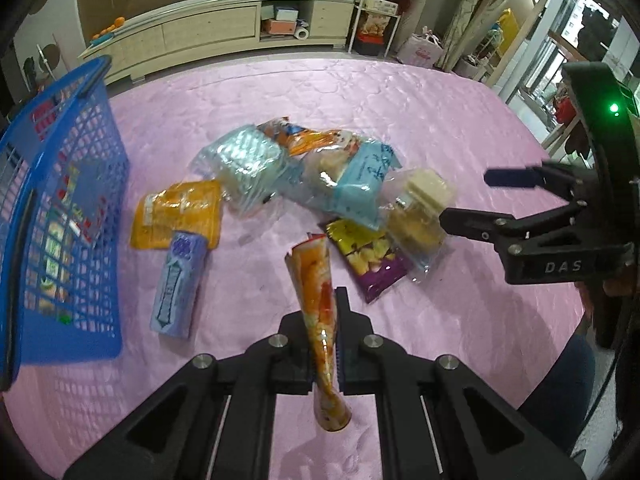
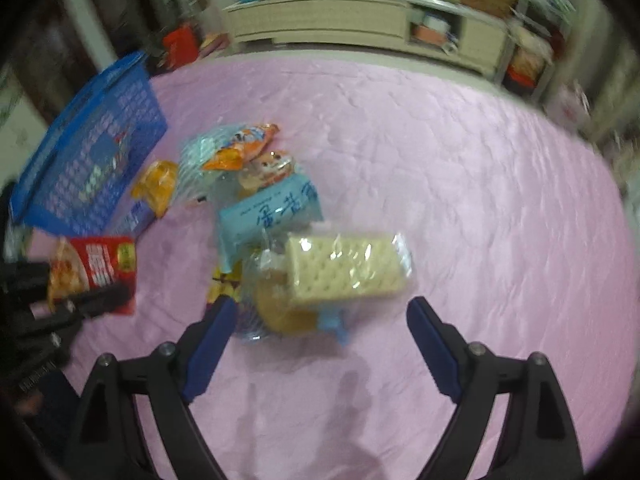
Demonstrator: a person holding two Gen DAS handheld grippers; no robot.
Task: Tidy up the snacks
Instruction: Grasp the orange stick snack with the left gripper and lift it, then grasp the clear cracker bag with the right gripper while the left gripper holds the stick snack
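Observation:
My left gripper (image 1: 325, 336) is shut on an orange-red snack packet (image 1: 320, 316), held edge-on above the pink cloth; it also shows in the right wrist view (image 2: 94, 270) at the left. My right gripper (image 2: 322, 340) is open, its blue fingers either side of a clear bag of cracker biscuits (image 2: 340, 276), which also shows in the left wrist view (image 1: 420, 208). In the left wrist view the right gripper (image 1: 468, 200) reaches in from the right. A pile of snacks lies mid-table: a light-blue pack (image 1: 352, 184), a purple-yellow pack (image 1: 368, 256), an orange pack (image 1: 180, 216), a lilac box (image 1: 178, 284).
A blue mesh basket (image 1: 64, 216) holding several packets stands at the left on the pink tablecloth (image 1: 400, 112); it also shows in the right wrist view (image 2: 88, 152). A cream sideboard (image 1: 224, 28) runs along the far wall. A person's leg shows at the right edge.

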